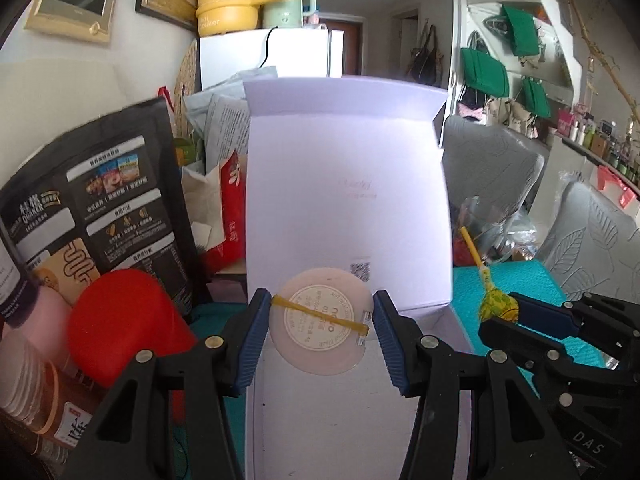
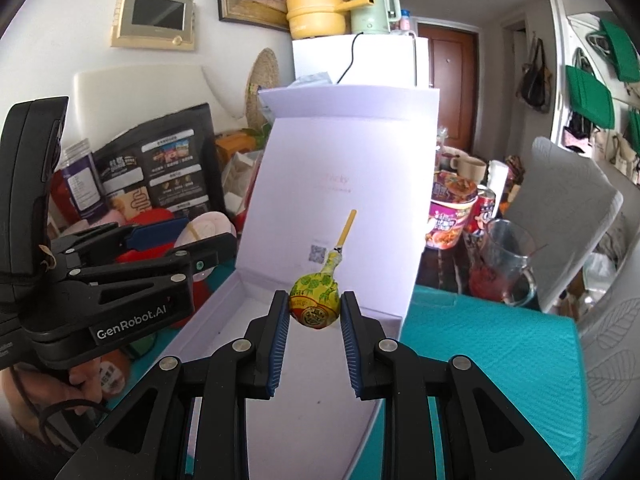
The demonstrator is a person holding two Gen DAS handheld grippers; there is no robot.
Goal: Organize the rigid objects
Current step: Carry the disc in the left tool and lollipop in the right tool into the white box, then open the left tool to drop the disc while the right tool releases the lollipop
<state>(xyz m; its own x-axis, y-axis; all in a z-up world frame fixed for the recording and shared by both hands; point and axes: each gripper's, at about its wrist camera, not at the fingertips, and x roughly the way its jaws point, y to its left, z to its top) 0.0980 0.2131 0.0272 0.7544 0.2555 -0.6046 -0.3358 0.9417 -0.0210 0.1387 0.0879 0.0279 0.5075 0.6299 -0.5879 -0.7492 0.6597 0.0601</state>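
My left gripper is shut on a round pale compact case with a yellow rubber band across it, held over the tray of the open white box. In the right wrist view my right gripper is shut on a lollipop in a yellow-green wrapper, its yellow stick pointing up. It hangs above the white box, whose lid stands upright behind. The left gripper with the compact case shows at the left there; the right gripper with the lollipop shows at the right in the left wrist view.
A teal cloth covers the table. A black oat bag, a red cup and jars crowd the left side. Noodle cups and a glass jug stand to the right of the box, grey chairs beyond.
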